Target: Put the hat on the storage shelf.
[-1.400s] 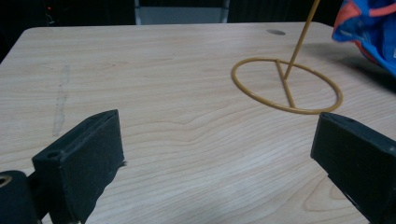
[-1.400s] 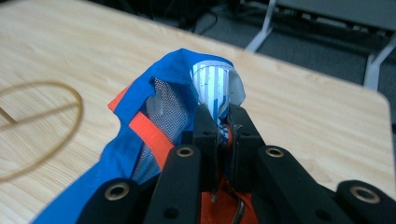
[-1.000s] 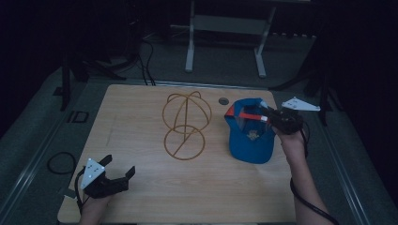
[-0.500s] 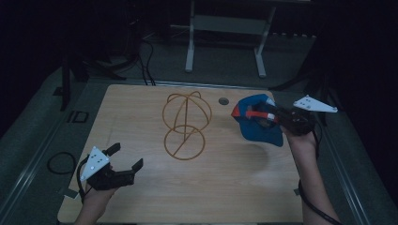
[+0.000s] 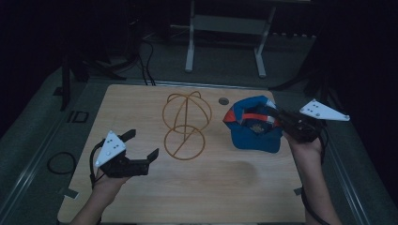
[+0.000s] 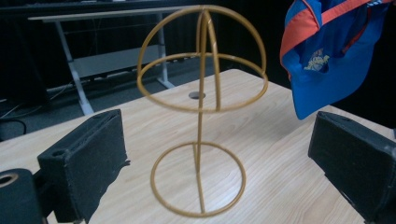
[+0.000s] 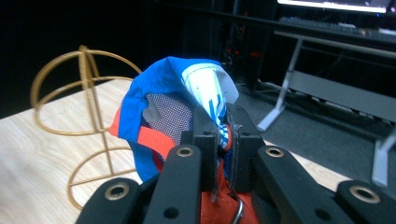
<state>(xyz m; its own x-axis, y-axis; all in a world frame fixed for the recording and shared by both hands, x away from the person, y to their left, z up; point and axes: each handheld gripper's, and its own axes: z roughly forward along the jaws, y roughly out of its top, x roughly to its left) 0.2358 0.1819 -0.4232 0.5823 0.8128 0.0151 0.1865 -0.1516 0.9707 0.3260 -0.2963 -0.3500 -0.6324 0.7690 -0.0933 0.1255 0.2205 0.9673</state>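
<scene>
A gold wire hat stand (image 5: 184,126) stands upright in the middle of the wooden table (image 5: 155,197); its dome and ring base show close in the left gripper view (image 6: 201,116). A blue cap with orange trim (image 5: 253,129) hangs above the table's right side, and my right gripper (image 5: 278,117) is shut on its rear edge. In the right gripper view the jaws pinch the cap's fabric (image 7: 177,100), and the stand (image 7: 84,121) is at the left. My left gripper (image 5: 143,145) is held open at the front left, pointing at the stand, nothing between its pads (image 6: 84,163).
A round hole (image 5: 224,101) is in the tabletop behind the stand. A grey metal frame (image 5: 225,28) stands on the floor beyond the table. Cables lie on the floor at the left (image 5: 58,161).
The right gripper has lifted the cap off the table and carried it up and slightly left. The left gripper has risen and moved right, toward the stand.
</scene>
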